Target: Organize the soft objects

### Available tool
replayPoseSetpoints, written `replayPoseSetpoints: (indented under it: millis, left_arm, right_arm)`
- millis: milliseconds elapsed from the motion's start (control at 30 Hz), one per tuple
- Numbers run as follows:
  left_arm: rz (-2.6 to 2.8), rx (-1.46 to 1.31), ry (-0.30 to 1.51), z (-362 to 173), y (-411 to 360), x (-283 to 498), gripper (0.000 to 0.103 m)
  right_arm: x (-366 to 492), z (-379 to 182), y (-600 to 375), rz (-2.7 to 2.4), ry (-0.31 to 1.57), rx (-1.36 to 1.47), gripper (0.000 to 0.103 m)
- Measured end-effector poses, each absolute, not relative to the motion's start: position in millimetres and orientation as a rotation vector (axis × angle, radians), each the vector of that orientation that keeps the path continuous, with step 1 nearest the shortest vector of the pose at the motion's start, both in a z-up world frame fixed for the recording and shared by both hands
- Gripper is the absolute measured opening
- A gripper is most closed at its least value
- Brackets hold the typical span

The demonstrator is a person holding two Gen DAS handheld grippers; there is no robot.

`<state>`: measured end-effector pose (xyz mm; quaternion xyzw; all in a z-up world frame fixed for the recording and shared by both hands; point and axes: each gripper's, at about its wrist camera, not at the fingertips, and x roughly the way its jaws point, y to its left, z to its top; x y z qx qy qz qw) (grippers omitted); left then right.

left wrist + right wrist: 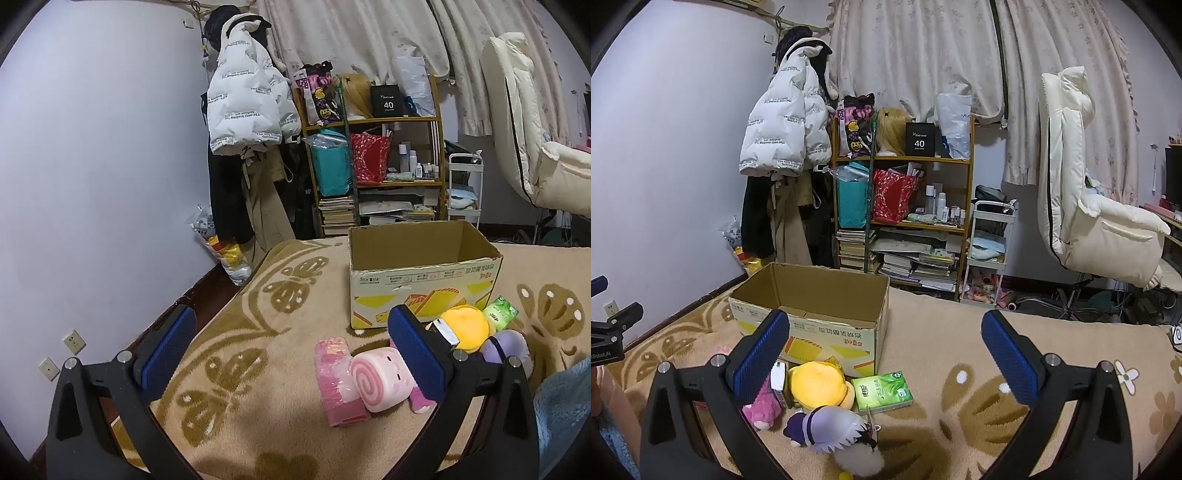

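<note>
Left wrist view: the left gripper (291,350) is held spread wide and empty above the beige butterfly-patterned blanket (258,332). A pink swirl-faced roll plush (376,380) lies just ahead, touching a pink plastic-wrapped pack (334,384) on its left; the blue pad (415,354) of the right-side finger overlaps the roll in the picture, though contact cannot be judged. The soft things are gathered just before the open brown cardboard box (424,273), probably so that each can be lifted over its near wall. Bare blanket is left open to the left, up to the bed's edge by the wall.

Right wrist view: the right gripper (884,354) is likewise held wide apart, holding nothing. Below it are seen a yellow round plush (816,384), a green tissue packet (884,391), a purple-and-white doll plush (831,428) and a pink fuzzy plush (762,410), all near the box's corner. The box is seen empty where its inside shows. Wide clear blanket lies to the right for the approach.
</note>
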<state>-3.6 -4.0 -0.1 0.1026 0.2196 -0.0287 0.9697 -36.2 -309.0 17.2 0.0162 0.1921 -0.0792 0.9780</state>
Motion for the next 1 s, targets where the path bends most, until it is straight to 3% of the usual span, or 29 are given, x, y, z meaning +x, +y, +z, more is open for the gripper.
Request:
replayPoseSetpoints:
  millis: [1000]
  left_arm:
    - [-0.052, 0.213, 0.446, -3.3, -1.9, -3.5, 0.103]
  right_arm:
    - [-34.8, 15.2, -308.7, -0.155, 0.392, 0.031, 0.103]
